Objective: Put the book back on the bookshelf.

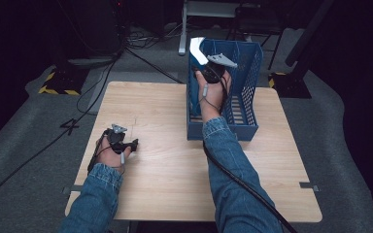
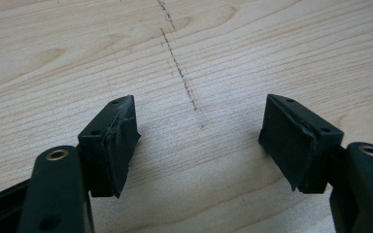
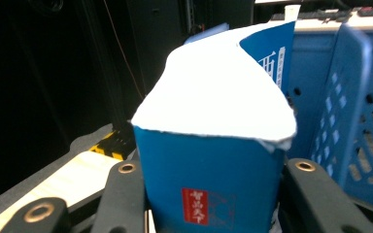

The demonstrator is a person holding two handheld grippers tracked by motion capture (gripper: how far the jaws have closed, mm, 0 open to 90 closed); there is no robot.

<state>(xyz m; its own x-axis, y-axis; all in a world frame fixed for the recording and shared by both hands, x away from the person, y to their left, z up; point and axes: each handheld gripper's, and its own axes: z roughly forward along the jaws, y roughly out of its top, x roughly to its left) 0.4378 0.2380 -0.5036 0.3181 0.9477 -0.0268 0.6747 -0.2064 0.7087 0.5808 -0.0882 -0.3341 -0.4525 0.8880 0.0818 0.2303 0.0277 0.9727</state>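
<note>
Blue booklet is clamped in the right gripper above the blue file rack. It is best lowered upright into the slot at 12 o'clock. The left gripper is held wide and empty on the table.

One blue book, one blue rack, one table

Dark room, grey carpet floor

The right gripper is raised over the blue basket, jaws clamped on a blue booklet. The left gripper rests well left of the basket, jaws apart.
</note>
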